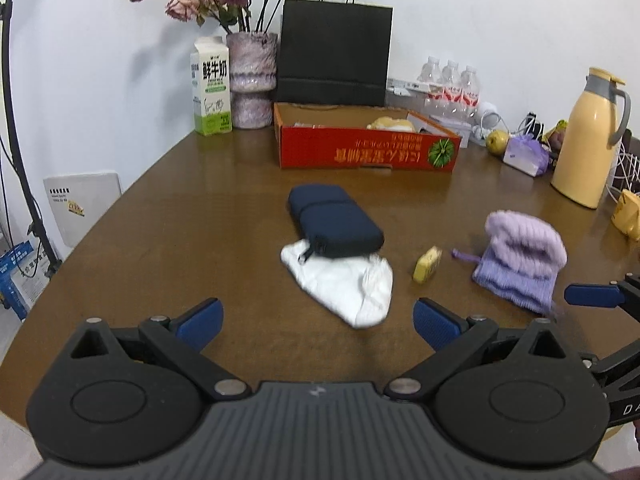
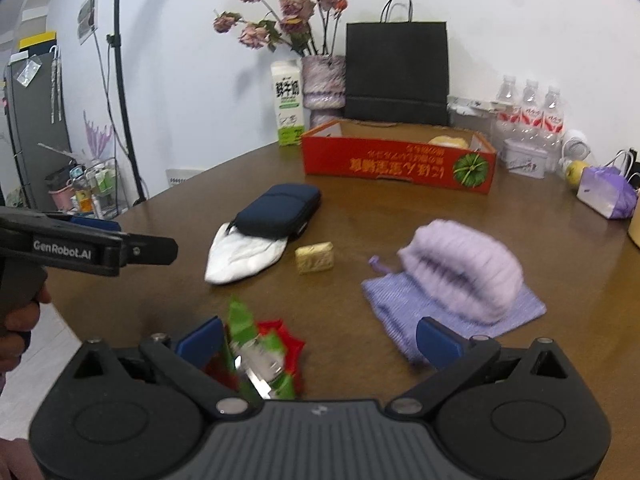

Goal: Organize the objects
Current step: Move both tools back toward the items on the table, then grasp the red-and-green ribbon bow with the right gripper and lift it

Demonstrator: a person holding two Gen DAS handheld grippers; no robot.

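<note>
We hold our left gripper (image 1: pixel 318 322) spread wide and empty above the table (image 1: pixel 200 216), just short of the white cloth (image 1: pixel 344 284) under the navy pouch (image 1: pixel 334 220). Our right gripper (image 2: pixel 318 342) is also wide, with a red-and-green wrapper (image 2: pixel 260 352) between its fingers, beside the purple knit (image 2: pixel 460 268).
</note>
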